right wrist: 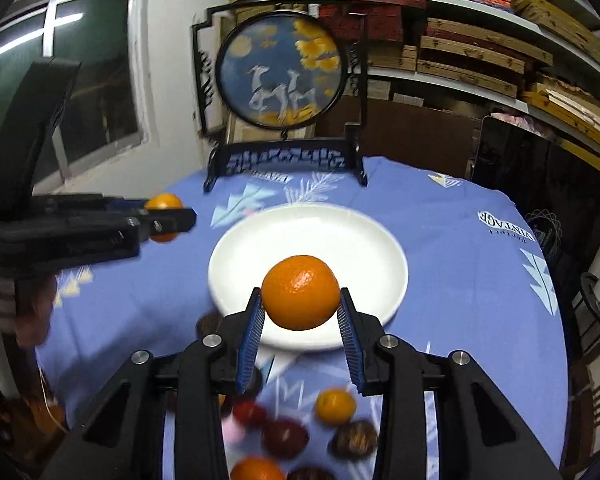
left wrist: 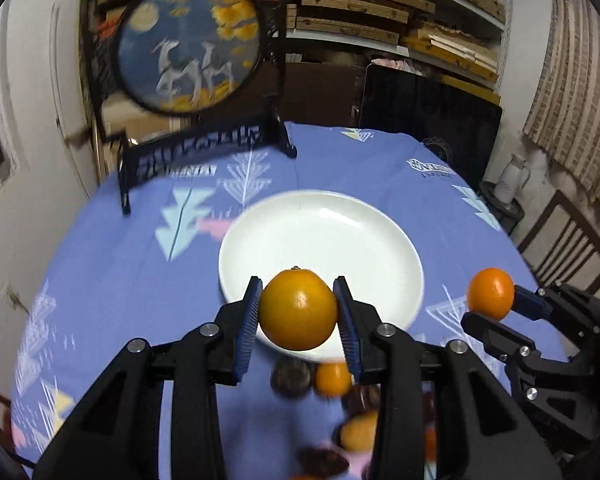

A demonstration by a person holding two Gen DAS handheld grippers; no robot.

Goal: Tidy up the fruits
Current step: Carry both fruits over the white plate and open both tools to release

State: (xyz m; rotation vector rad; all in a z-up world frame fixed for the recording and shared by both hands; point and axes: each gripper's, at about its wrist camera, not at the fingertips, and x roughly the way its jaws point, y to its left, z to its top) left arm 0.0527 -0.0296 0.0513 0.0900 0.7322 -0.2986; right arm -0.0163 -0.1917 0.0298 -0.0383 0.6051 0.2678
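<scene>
Left wrist view: the left gripper (left wrist: 298, 312) clamps a yellow-orange fruit (left wrist: 298, 310) above the near rim of the white plate (left wrist: 340, 224). At right, the right gripper (right wrist: 301, 306) grips a tangerine (right wrist: 301, 292) above the plate's near edge; loose fruits (right wrist: 336, 406) lie nearer on the blue tablecloth (right wrist: 460, 280).

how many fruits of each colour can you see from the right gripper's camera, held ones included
Orange fruits: 4 – one held by the right gripper, one held by the left gripper, one loose, one at the bottom edge
Dark red fruits: 2 –
Dark brown fruits: 2 –
Total: 8, with blur and the fingers possibly hiding more. The white plate holds none.
</scene>
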